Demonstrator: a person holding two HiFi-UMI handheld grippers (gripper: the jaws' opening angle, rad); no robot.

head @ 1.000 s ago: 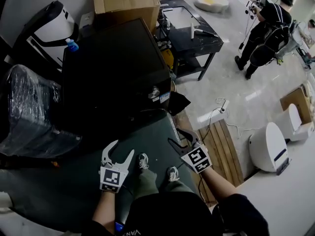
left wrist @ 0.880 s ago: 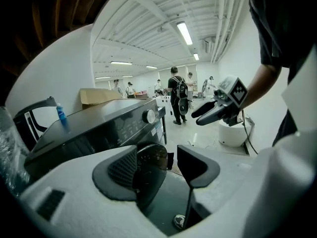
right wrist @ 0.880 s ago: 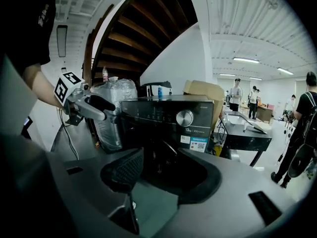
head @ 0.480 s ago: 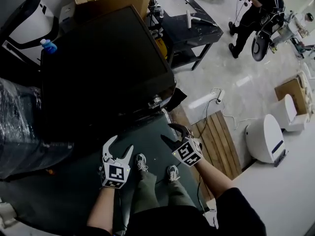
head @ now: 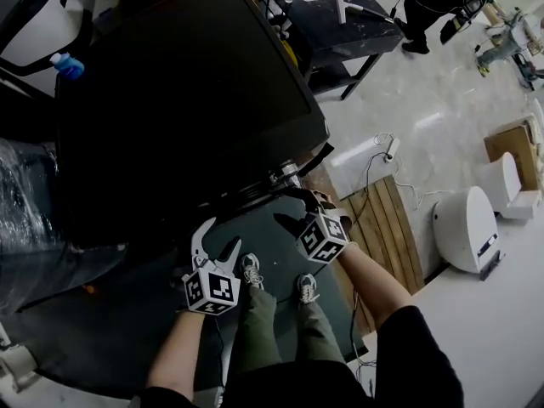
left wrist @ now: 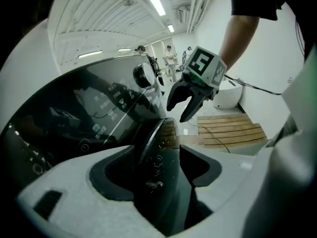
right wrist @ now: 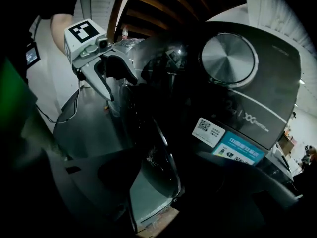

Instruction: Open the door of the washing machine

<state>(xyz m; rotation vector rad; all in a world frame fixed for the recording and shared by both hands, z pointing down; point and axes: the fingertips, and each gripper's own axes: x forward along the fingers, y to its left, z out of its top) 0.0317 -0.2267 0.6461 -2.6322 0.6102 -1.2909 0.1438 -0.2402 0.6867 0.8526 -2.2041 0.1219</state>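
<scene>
Now widening, left hand-held gripper (head: 219,235) and right hand-held gripper (head: 289,209) straddle door (left wrist: 159,157).

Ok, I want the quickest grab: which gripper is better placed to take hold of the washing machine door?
Left, probably. Both grippers' jaws have just been opening, gripping nothing. The door's rim stands between the left gripper's jaws; the right gripper hangs higher, beside the knob. No handle shows.
</scene>
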